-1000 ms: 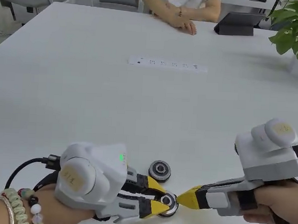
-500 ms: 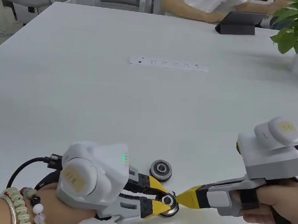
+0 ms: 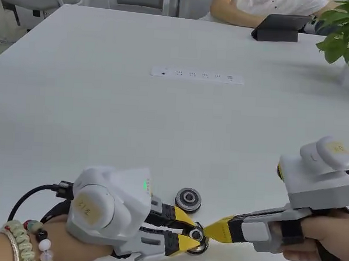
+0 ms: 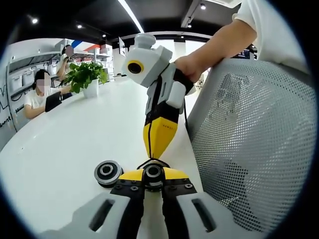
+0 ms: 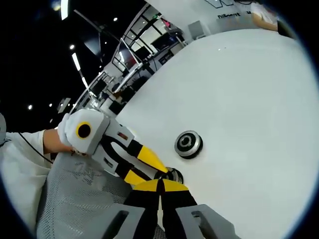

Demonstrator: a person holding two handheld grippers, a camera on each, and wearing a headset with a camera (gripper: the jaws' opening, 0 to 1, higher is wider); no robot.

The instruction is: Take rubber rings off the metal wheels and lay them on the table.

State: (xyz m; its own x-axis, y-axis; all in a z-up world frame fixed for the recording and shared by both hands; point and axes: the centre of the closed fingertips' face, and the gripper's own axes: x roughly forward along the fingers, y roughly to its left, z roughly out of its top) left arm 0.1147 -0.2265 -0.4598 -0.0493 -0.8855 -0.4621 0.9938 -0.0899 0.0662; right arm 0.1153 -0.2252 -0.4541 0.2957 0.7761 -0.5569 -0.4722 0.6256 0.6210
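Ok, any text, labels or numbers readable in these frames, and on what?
Left gripper, round sticker: markings too blurred to read.
Right gripper, top label: too blurred.
Power strip: marks too small.
Wall lettering, right gripper view: too blurred.
Nothing quotable.

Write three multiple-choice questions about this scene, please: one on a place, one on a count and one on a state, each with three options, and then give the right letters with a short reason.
1. Where does the free wheel lie?
A. On the table, just beyond the left gripper
B. On a tray
C. Inside a box

2. How many metal wheels are on the table?
A. One
B. Two
C. Four

3. How do the left gripper's jaws stand?
A. Wide open, holding nothing
B. Closed on the held wheel
C. Closed on a pen

Answers:
1 A: the head view shows it lying apart on the white top, near the yellow tips.
2 B: there is one free wheel and one held wheel.
3 B: the left gripper view shows the yellow tips pressing that wheel from both sides.
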